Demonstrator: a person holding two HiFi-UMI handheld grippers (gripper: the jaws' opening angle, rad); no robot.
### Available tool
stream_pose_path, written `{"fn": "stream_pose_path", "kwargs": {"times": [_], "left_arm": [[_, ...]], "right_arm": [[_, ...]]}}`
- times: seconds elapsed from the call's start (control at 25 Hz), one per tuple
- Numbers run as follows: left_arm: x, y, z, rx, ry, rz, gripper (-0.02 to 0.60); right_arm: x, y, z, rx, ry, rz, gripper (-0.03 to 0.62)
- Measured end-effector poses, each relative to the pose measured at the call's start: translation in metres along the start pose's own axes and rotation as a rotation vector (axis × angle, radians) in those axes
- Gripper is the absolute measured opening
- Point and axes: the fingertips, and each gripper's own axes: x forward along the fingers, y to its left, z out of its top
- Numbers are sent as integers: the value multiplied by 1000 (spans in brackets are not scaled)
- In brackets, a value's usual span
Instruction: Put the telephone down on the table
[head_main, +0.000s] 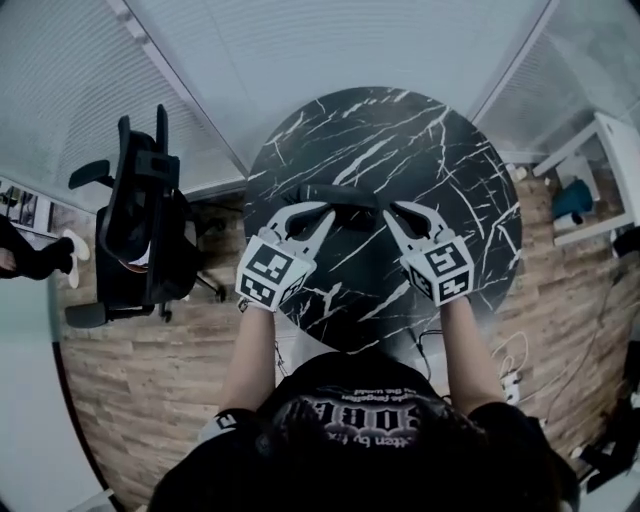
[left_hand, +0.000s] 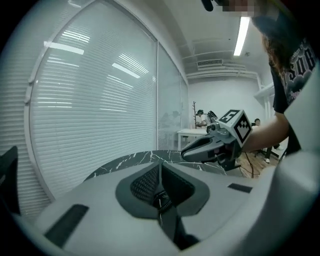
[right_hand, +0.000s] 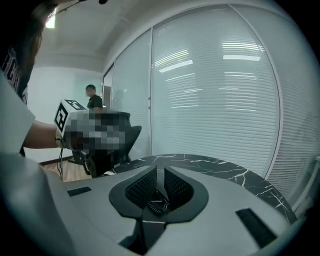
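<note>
Round marbled tabletop (head_main: 400, 130) mid-frame, one chair (head_main: 140, 230) at left; left tool (head_main: 310, 208) shut, right tool (head_main: 400, 212) barely parted, both empty.

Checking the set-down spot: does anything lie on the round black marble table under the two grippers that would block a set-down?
Nothing visible does. The round black marble table looks bare around the left gripper and right gripper, and nothing shows between either's jaws. The black office chair stands apart on the floor.
</note>
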Motion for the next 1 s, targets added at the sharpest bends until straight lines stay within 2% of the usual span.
{"fn": "stream_pose_path", "kwargs": {"times": [0.08,0.32,0.64,0.76,1.0], "left_arm": [[-7,-2,5,3,-15,58,3],[-26,-14,16,-12,-37,186,3],[-55,-18,9,-106,-67,376,2],[-61,-21,4,-121,-71,400,2],[-66,-32,5,-135,-89,399,2]], "right_arm": [[-8,5,4,10,-18,-7,63],[-29,11,12,50,-62,-48,51],[-54,19,18,61,-109,-114,41],[-62,22,18,58,-120,-128,38],[-74,29,19,59,-146,-130,34]]}}
